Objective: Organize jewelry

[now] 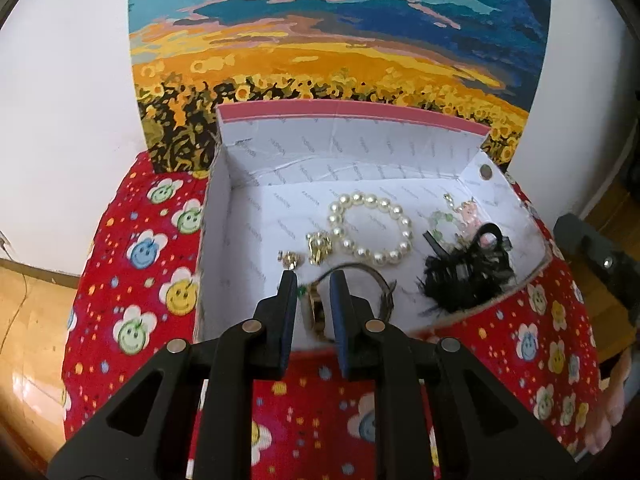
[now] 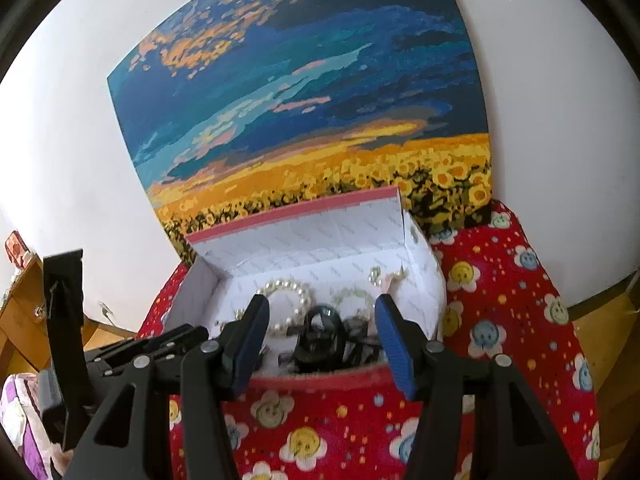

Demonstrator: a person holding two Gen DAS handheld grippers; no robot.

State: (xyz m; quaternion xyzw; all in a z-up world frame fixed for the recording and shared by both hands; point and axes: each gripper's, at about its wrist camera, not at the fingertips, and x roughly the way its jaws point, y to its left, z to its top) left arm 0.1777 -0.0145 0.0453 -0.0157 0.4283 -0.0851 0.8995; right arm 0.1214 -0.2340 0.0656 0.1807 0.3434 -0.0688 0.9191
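An open white-lined jewelry box [image 1: 472,160] with a pink rim sits on a red smiley-flower cloth [image 1: 136,280], its lid propped back against a sunflower-field painting [image 1: 340,40] on the wall, leaving the tray free to reach from the front. Inside lie a pearl bracelet [image 1: 370,230] near the centre, a small gold charm [image 1: 319,249] and a tiny stud [image 1: 289,259] just left of it, a pale green and pink beaded piece [image 1: 460,220] towards the right wall, and a black feathery hair ornament [image 1: 468,276] in the front right corner.

The left claw [image 1: 314,280] hangs over the box's front edge with its jaws nearly closed; a gold-cased wristwatch [image 1: 344,296] with a thin dark band shows in the narrow gap between them, though whether the pads actually press on it cannot be told from this angle.

The right claw [image 2: 322,322] stands about half open and holds nothing, its blue pads on either side of the black ornament [image 2: 320,336], which rests in the box untouched by them. Judging by the layout, that ornament has been delivered to its corner, while the watch is the piece in hand. Fine chains and feathers tangle easily, so close neighbours are a snagging risk.
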